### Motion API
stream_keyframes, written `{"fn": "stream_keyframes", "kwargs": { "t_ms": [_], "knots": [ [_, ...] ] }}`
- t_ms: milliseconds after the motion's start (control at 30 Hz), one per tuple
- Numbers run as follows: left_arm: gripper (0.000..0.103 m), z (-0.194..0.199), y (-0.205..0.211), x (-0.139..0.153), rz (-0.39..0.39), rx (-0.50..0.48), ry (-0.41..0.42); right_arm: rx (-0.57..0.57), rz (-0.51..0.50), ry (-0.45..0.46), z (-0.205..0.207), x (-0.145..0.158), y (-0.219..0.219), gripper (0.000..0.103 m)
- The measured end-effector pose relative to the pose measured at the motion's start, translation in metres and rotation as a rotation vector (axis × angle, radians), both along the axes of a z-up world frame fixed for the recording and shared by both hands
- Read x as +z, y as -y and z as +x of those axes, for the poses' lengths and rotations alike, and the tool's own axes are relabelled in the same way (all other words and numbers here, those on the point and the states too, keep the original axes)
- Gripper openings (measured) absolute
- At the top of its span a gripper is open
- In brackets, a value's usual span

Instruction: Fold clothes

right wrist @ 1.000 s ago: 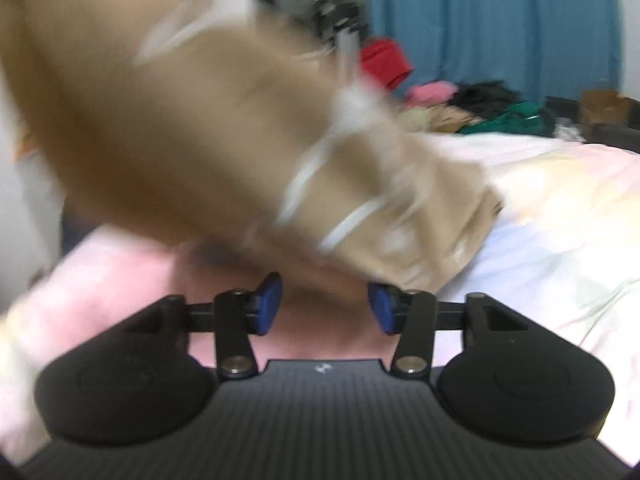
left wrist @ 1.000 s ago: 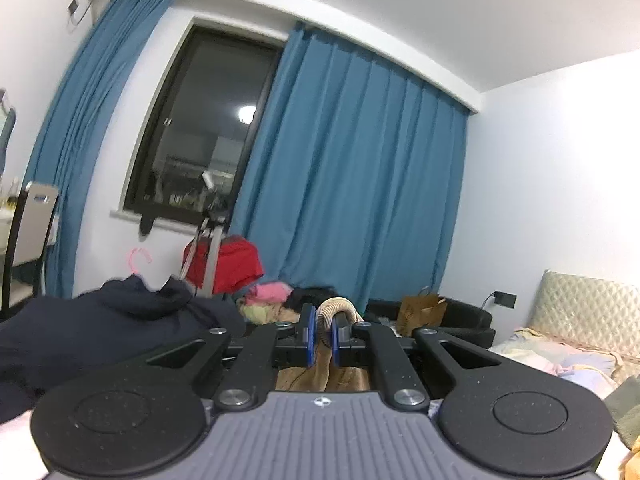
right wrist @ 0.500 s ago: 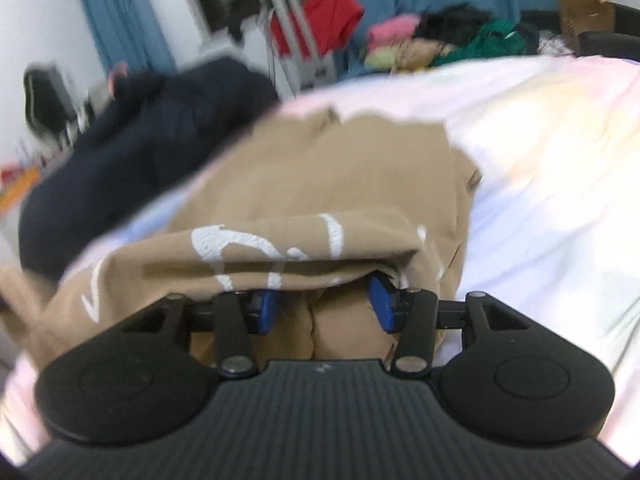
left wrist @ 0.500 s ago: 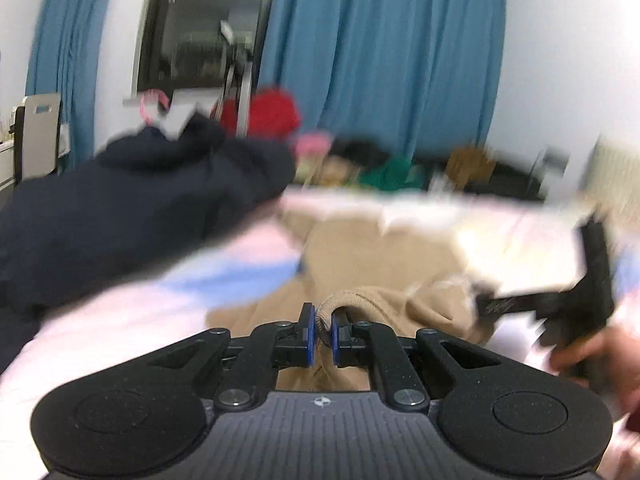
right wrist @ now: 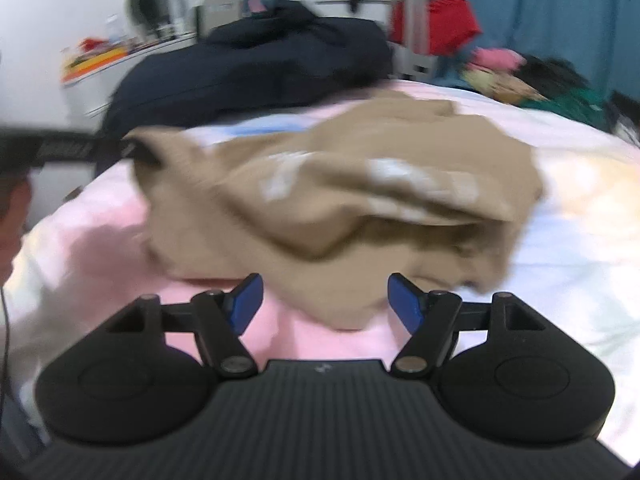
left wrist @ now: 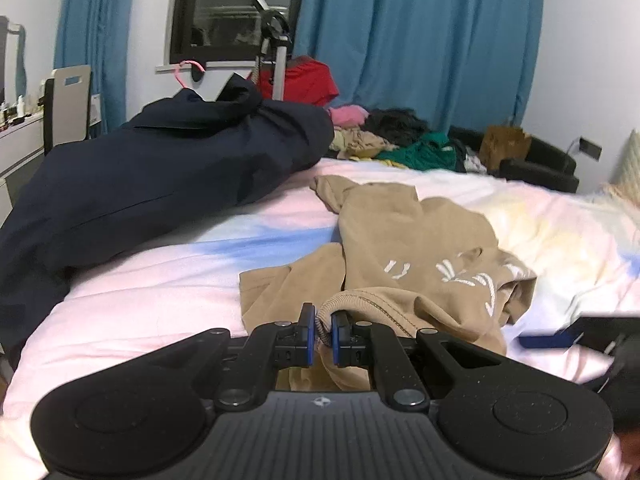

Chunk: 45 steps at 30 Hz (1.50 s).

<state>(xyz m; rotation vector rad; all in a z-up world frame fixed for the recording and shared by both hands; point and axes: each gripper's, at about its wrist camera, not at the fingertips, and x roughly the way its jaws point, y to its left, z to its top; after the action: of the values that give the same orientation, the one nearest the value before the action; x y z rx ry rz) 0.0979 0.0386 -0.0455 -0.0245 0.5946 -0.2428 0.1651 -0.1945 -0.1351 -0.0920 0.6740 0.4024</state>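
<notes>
Tan sweatshirt lies crumpled on the bed, beside a dark coat. Left gripper is pinched on its ribbed edge; right gripper stands wide, holding nothing. Judged step: spreading the garment flat; next, the right gripper needs a hold on another edge

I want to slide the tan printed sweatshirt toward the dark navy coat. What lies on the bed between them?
Only bare pink-and-blue bedsheet separates the tan printed sweatshirt from the dark navy coat, seen in the left wrist view.
</notes>
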Motion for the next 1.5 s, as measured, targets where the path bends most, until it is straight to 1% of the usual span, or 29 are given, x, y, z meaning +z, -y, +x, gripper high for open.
{"fn": "stream_keyframes", "kwargs": {
  "t_ms": [33, 67, 100, 167, 200, 233, 300, 367, 467, 567, 667, 767, 833, 900, 967, 1033, 1100, 1133, 1167, 1233, 1267, 1333, 1433, 1500],
  "knots": [
    [0.009, -0.003, 0.000, 0.002, -0.007, 0.006, 0.005, 0.023, -0.017, 0.011, -0.002, -0.006, -0.013, 0.069],
    [0.009, -0.006, 0.000, 0.003, -0.014, 0.014, 0.015, 0.038, -0.045, 0.025, -0.002, -0.013, -0.026, 0.066],
    [0.009, -0.008, 0.000, 0.005, -0.022, 0.022, 0.024, 0.050, -0.088, 0.048, -0.002, -0.021, -0.039, 0.064],
    [0.009, -0.013, 0.000, 0.008, -0.048, 0.039, 0.071, 0.055, -0.190, 0.118, -0.001, -0.035, -0.059, 0.063],
    [0.009, -0.016, 0.000, 0.010, -0.061, 0.046, 0.093, 0.052, -0.255, 0.155, 0.000, -0.042, -0.068, 0.058],
    [0.009, -0.018, 0.001, 0.012, -0.072, 0.050, 0.108, 0.043, -0.288, 0.180, 0.000, -0.046, -0.072, 0.051],
    [0.009, -0.020, 0.003, 0.013, -0.078, 0.049, 0.125, -0.007, -0.284, 0.194, 0.000, -0.043, -0.070, 0.021],
    [0.009, -0.021, 0.004, 0.013, -0.072, 0.046, 0.136, -0.062, -0.252, 0.203, -0.004, -0.029, -0.060, 0.013],
    [0.009, -0.021, 0.003, 0.014, -0.085, 0.033, 0.143, -0.150, -0.162, 0.224, -0.018, 0.001, -0.035, 0.010],
    [0.009, -0.024, 0.005, 0.016, -0.095, -0.004, 0.156, -0.190, -0.046, 0.246, -0.038, 0.034, -0.008, 0.009],
    [0.009, -0.033, 0.014, 0.018, -0.120, -0.104, 0.172, -0.234, 0.067, 0.261, -0.060, 0.060, 0.026, 0.009],
    [0.009, -0.043, 0.036, 0.015, -0.104, -0.221, 0.166, -0.316, 0.094, 0.246, -0.073, 0.064, 0.059, 0.009],
    [0.009, -0.049, 0.051, 0.010, -0.077, -0.282, 0.164, -0.379, 0.100, 0.187, -0.073, 0.054, 0.077, 0.010],
    [0.009, -0.051, 0.063, 0.003, -0.060, -0.307, 0.148, -0.426, 0.138, 0.087, -0.064, 0.038, 0.090, 0.011],
    [0.009, -0.050, 0.073, -0.005, -0.048, -0.323, 0.134, -0.459, 0.169, 0.018, -0.058, 0.026, 0.097, 0.012],
    [0.009, -0.048, 0.077, -0.011, -0.047, -0.320, 0.130, -0.463, 0.176, -0.034, -0.053, 0.018, 0.099, 0.012],
    [0.009, -0.043, 0.076, -0.014, -0.071, -0.307, 0.127, -0.433, 0.156, -0.039, -0.053, 0.015, 0.090, 0.018],
    [0.009, -0.040, 0.073, -0.014, -0.095, -0.298, 0.127, -0.418, 0.146, -0.042, -0.053, 0.013, 0.086, 0.032],
    [0.009, -0.037, 0.069, -0.014, -0.120, -0.289, 0.127, -0.403, 0.135, -0.043, -0.053, 0.011, 0.081, 0.056],
    [0.009, -0.032, 0.059, -0.012, -0.179, -0.269, 0.130, -0.364, 0.105, -0.024, -0.053, 0.012, 0.070, 0.078],
    [0.009, -0.031, 0.056, -0.011, -0.206, -0.261, 0.135, -0.339, 0.079, -0.011, -0.054, 0.013, 0.062, 0.076],
    [0.009, -0.029, 0.050, -0.006, -0.245, -0.250, 0.142, -0.293, 0.030, 0.015, -0.056, 0.015, 0.047, 0.076],
    [0.009, -0.029, 0.046, 0.000, -0.285, -0.246, 0.141, -0.353, 0.015, 0.079, -0.054, 0.015, 0.038, 0.076],
    [0.009, -0.034, 0.049, 0.003, -0.280, -0.245, 0.156, -0.393, 0.005, 0.121, -0.052, 0.015, 0.032, 0.076]
  ]
}}
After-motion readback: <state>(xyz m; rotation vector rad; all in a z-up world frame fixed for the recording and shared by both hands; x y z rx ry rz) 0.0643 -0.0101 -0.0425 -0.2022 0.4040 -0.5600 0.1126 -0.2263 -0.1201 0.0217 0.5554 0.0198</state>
